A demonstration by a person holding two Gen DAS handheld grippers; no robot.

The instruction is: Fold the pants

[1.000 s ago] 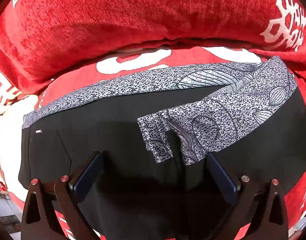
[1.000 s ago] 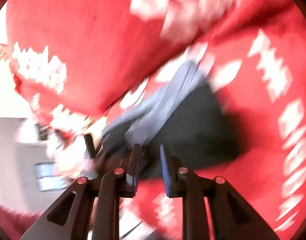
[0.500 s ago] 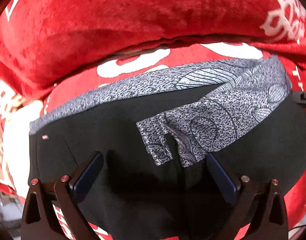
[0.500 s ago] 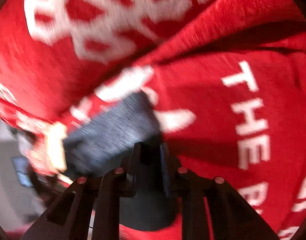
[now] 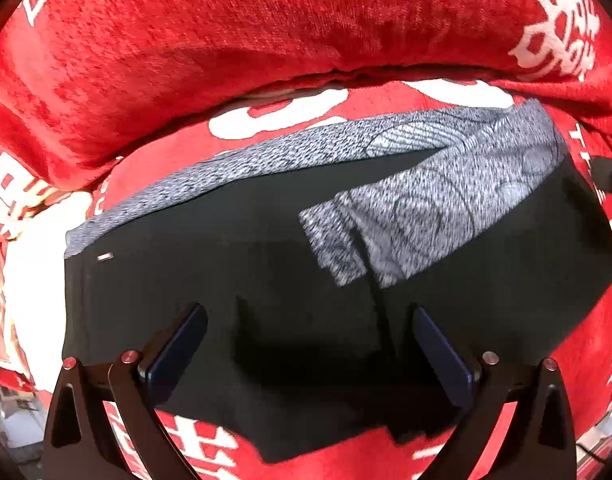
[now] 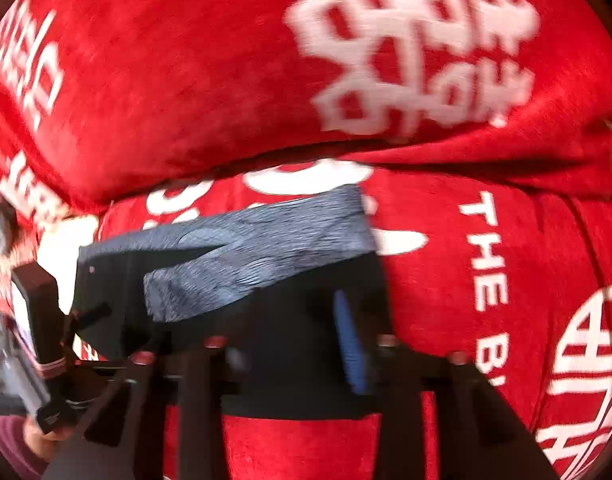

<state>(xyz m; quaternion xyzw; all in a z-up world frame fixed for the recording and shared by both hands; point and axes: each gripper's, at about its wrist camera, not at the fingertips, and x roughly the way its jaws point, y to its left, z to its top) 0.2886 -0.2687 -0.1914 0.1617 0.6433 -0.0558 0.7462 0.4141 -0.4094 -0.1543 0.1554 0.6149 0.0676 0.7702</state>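
Left wrist view: my left gripper [image 5: 306,354] hangs over the black pants [image 5: 234,280], jaws wide, nothing between them. The pants lie on the red blanket [image 5: 266,40], already a compact dark block, the grey patterned waistband [image 5: 426,216] along the far edge and doubled back from the right corner.

Right wrist view, blurred: my right gripper [image 6: 290,344] sits above the pants' right end; its jaws have just been opening, now partly apart, with no cloth pinched that I can make out.

Judgement: main folds done; waistband flap not yet tidied, perhaps one more fold.
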